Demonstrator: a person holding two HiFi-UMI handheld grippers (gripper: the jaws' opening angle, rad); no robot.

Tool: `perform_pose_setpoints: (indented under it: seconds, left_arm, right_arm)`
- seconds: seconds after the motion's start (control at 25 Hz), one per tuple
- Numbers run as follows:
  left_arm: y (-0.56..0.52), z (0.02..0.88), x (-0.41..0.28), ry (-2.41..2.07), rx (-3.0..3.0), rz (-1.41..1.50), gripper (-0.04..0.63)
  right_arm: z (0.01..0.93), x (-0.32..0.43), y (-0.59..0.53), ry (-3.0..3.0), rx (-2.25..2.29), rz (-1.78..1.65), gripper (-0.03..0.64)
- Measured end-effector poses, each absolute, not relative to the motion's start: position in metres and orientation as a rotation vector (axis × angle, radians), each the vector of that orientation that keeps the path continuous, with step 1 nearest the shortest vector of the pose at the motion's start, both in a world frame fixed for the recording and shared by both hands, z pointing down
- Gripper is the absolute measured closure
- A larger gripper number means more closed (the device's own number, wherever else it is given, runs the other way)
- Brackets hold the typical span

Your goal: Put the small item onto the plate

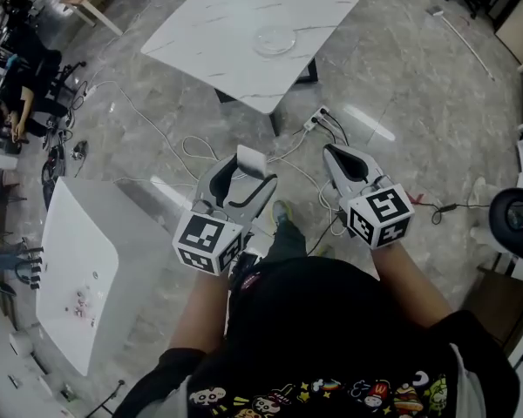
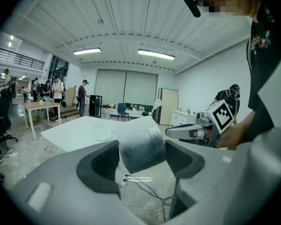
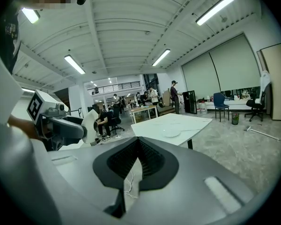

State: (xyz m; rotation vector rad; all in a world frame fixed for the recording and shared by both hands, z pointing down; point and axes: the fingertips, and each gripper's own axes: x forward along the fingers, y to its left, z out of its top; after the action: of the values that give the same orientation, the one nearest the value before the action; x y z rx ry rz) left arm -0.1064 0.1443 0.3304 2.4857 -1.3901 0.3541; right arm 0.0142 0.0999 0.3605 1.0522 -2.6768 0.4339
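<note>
My left gripper point(image 1: 247, 174) is shut on a small white block point(image 1: 250, 160), held at waist height above the floor. In the left gripper view the block point(image 2: 141, 146) fills the gap between the jaws of that gripper point(image 2: 141, 157). A clear round plate point(image 1: 274, 39) lies on the white marble table point(image 1: 218, 24) ahead, well beyond both grippers; it also shows as the plate point(image 2: 103, 136) and the plate point(image 3: 171, 132). My right gripper point(image 1: 332, 151) is beside the left one, its jaws point(image 3: 138, 145) shut with nothing between them.
Cables and a power strip point(image 1: 316, 120) lie on the floor between me and the marble table. A second white table point(image 1: 78, 277) with tiny bits on it stands at my left. People sit at desks at the far left point(image 1: 17, 68). A black round object point(image 1: 516, 220) is at my right.
</note>
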Motion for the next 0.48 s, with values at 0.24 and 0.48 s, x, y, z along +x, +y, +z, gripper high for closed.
perform_pose_setpoints:
  seconds: [0.24, 0.48]
  left_arm:
    - [0.098, 0.345, -0.154, -1.337, 2.483, 0.354, 0.287]
    - [0.06, 0.343, -0.171, -1.263, 2.502, 0.356, 0.287]
  right_arm:
    - [0.369, -0.029, 0.054, -2.633, 1.091, 0.456, 0.594]
    - [0.368, -0.05, 0.024, -2.593, 1.138, 0.471, 0.594]
